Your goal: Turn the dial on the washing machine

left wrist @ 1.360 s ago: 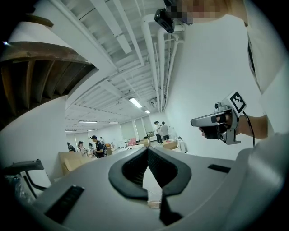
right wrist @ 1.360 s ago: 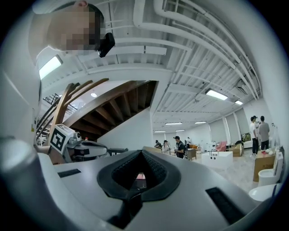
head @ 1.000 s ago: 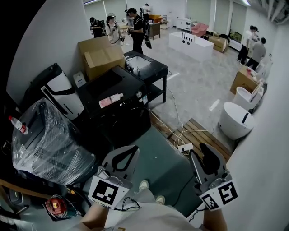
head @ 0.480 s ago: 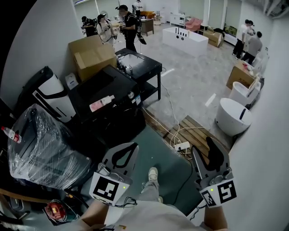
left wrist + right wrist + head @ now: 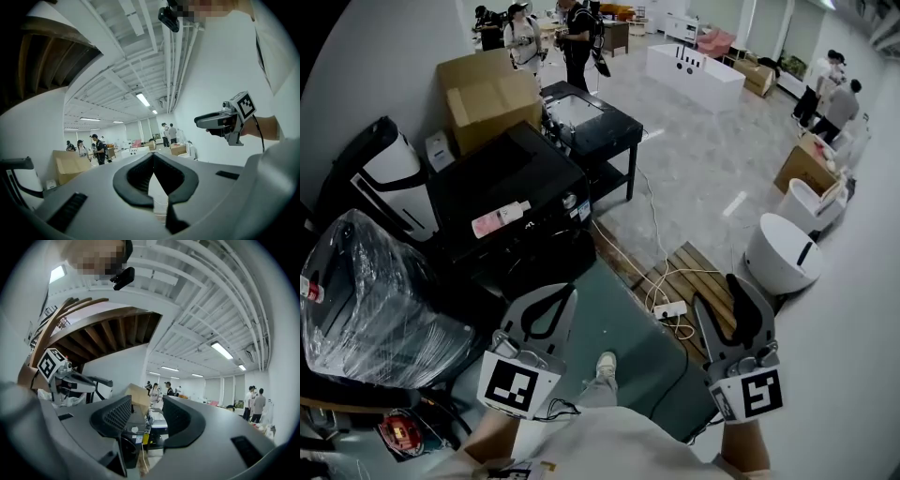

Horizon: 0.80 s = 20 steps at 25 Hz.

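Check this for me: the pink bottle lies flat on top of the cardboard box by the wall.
Wrong in one respect: the pink bottle lies flat on top of the black machine, not the cardboard box, which stands beyond it by the wall. The head view shows this.
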Each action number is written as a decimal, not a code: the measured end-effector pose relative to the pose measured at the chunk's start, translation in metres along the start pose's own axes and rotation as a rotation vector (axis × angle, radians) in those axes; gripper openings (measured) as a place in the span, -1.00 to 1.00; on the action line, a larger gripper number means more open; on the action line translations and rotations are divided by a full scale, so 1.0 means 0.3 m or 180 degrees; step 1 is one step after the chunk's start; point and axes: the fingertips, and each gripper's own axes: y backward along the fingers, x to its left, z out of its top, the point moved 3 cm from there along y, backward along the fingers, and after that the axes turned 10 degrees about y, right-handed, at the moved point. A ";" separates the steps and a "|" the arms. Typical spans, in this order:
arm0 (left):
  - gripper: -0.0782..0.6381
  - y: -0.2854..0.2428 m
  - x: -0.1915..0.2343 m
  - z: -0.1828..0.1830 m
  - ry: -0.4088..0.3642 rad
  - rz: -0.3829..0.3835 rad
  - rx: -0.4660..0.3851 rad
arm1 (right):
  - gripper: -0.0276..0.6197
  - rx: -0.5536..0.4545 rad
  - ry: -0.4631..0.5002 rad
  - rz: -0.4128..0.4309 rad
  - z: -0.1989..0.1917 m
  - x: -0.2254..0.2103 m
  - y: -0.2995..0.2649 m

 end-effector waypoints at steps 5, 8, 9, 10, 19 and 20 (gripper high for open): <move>-0.73 -0.166 0.211 0.001 0.0019 0.0129 0.0044 | -0.19 0.0028 -0.0048 0.0175 -0.040 -0.038 -0.288; -0.73 -0.235 0.318 -0.009 0.0057 0.0205 0.0079 | -0.19 0.0015 -0.0204 0.0329 -0.060 -0.042 -0.435; -0.73 -0.254 0.352 -0.013 0.0058 0.0240 0.0088 | -0.19 -0.0008 -0.0247 0.0366 -0.064 -0.044 -0.480; -0.73 -0.272 0.385 -0.015 0.0049 0.0275 0.0085 | -0.19 -0.0025 -0.0262 0.0400 -0.068 -0.045 -0.525; -0.73 -0.311 0.622 -0.088 0.0039 0.0742 0.0264 | -0.19 0.0070 -0.0196 0.0884 -0.150 0.006 -0.857; -0.73 -0.316 0.646 -0.105 0.0058 0.0818 0.0308 | -0.19 0.0085 -0.0191 0.0960 -0.162 0.013 -0.890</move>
